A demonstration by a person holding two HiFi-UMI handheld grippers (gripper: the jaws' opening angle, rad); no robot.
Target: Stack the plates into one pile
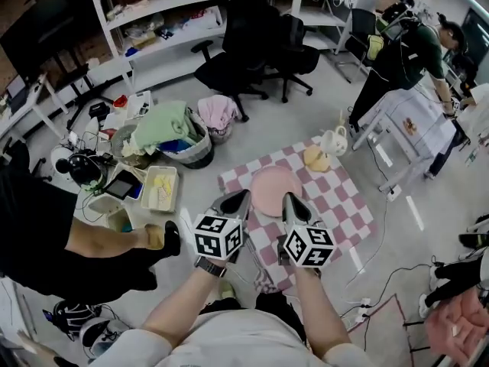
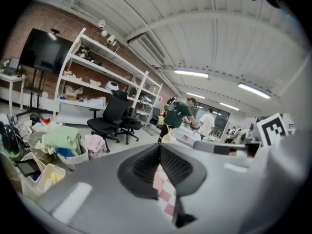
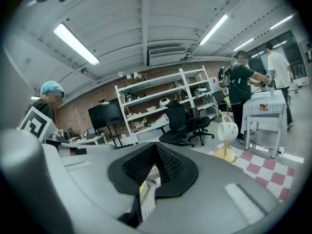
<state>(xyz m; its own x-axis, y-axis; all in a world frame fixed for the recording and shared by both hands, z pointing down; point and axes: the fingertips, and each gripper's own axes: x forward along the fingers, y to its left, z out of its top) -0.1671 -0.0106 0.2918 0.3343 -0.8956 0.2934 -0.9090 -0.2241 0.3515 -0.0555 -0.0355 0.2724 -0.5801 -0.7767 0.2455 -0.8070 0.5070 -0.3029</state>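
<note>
A pink plate (image 1: 275,189) lies on the pink-and-white checked cloth (image 1: 344,205) spread on the floor, and I cannot tell whether it is one plate or a pile. Both grippers are raised well above the cloth, side by side, close under the head camera. My left gripper (image 1: 241,195) (image 2: 159,148) is shut with its jaw tips touching and nothing between them. A strip of the checked cloth (image 2: 163,191) shows through the slit below them. My right gripper (image 1: 289,199) (image 3: 156,147) is shut too and holds nothing. Neither gripper touches the plate.
A white mug (image 1: 334,140) (image 3: 227,130) hangs on a wooden stand at the cloth's far corner. A laundry basket (image 1: 183,140) and white bins (image 1: 159,187) sit to the left, office chairs (image 1: 248,40) behind. One person (image 1: 409,52) bends over a table on the right and another sits at the left (image 1: 69,243).
</note>
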